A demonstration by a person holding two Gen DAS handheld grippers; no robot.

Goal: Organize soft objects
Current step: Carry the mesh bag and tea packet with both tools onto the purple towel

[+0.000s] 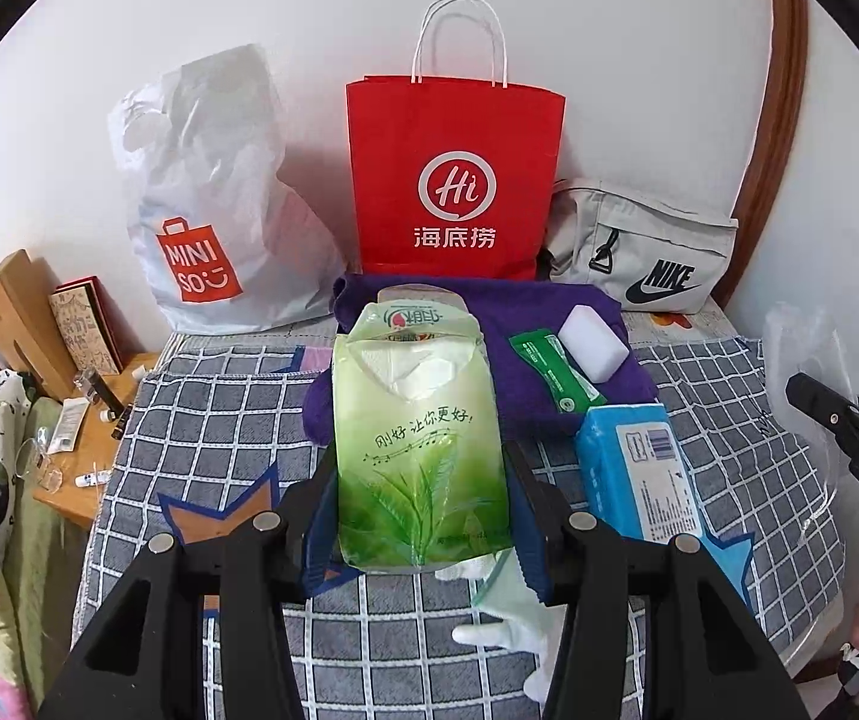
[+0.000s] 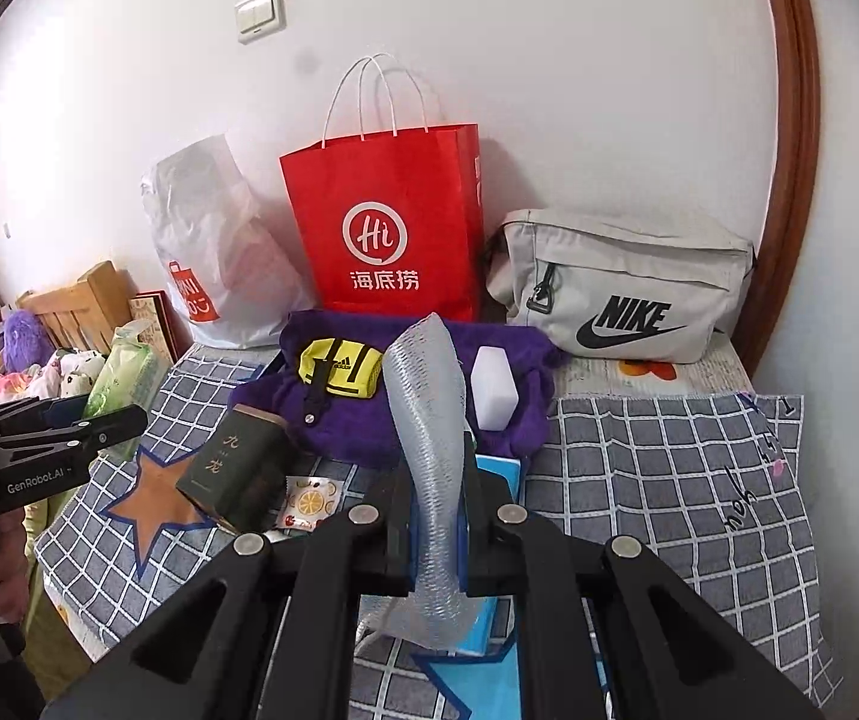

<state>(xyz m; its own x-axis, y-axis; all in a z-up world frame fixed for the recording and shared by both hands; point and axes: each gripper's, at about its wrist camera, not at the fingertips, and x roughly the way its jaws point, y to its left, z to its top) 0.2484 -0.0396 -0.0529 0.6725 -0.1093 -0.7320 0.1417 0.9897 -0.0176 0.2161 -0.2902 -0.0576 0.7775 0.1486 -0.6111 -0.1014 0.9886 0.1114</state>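
My left gripper [image 1: 423,480] is shut on a green pack of tissues [image 1: 420,420], held above the checked cloth [image 1: 219,420]; the pack also shows in the right wrist view [image 2: 123,378]. My right gripper [image 2: 432,480] is shut on a strip of clear bubble wrap [image 2: 429,420] that stands up between its fingers. A purple towel [image 1: 519,384] lies in front of the bags with a white sponge block [image 1: 592,336] and a green packet [image 1: 555,372] on it. A blue tissue pack [image 1: 639,468] lies to the right. A yellow pouch [image 2: 342,369] rests on the towel [image 2: 369,426].
A white Miniso plastic bag [image 1: 213,210], a red paper bag [image 1: 453,180] and a grey Nike pouch [image 1: 645,246] stand against the wall. A dark green tin [image 2: 231,468] and a small fruit-print sachet [image 2: 309,501] lie on the cloth. A wooden bedside table [image 1: 93,450] with small items is at left.
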